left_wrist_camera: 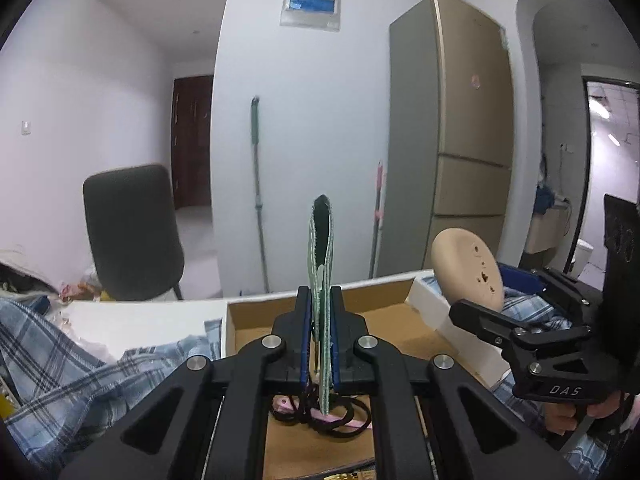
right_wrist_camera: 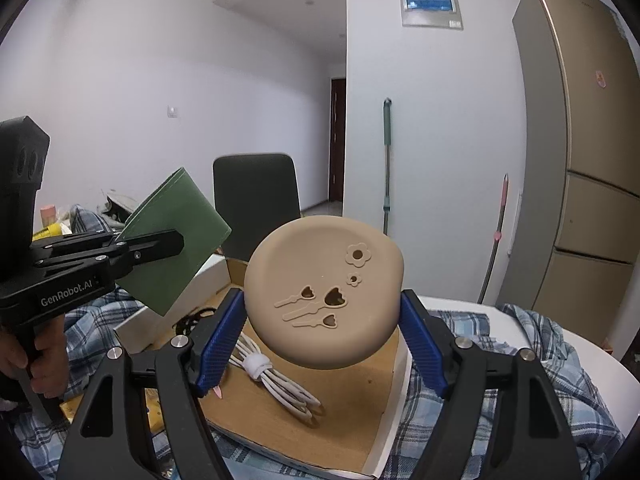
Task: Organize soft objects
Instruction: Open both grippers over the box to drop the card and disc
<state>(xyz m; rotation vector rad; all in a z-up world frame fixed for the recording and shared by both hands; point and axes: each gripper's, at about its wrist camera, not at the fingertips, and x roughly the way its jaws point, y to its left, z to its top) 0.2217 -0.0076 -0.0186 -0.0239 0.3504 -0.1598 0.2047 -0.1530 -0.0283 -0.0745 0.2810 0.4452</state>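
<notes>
A flat green pouch [left_wrist_camera: 321, 264] with pale stitched edges stands upright, edge-on, between the pads of my left gripper [left_wrist_camera: 320, 300], which is shut on it. From the right wrist view the same pouch [right_wrist_camera: 176, 248] shows its broad green face in the left gripper [right_wrist_camera: 176, 242]. A round beige soft pad [right_wrist_camera: 324, 292] with flower cut-outs is pinched at its sides by my right gripper [right_wrist_camera: 324, 312], above an open cardboard box [right_wrist_camera: 352, 412]. The left wrist view shows that pad [left_wrist_camera: 468, 268] and the right gripper [left_wrist_camera: 472, 312] over the box [left_wrist_camera: 400, 320].
In the box lie a bundled white cable [right_wrist_camera: 280, 384] and a black cord [left_wrist_camera: 332, 420] with something pink. Blue plaid cloth [left_wrist_camera: 60, 368] covers the table around it. A dark chair [left_wrist_camera: 128, 232], a mop [left_wrist_camera: 258, 200] and a tall fridge [left_wrist_camera: 460, 140] stand behind.
</notes>
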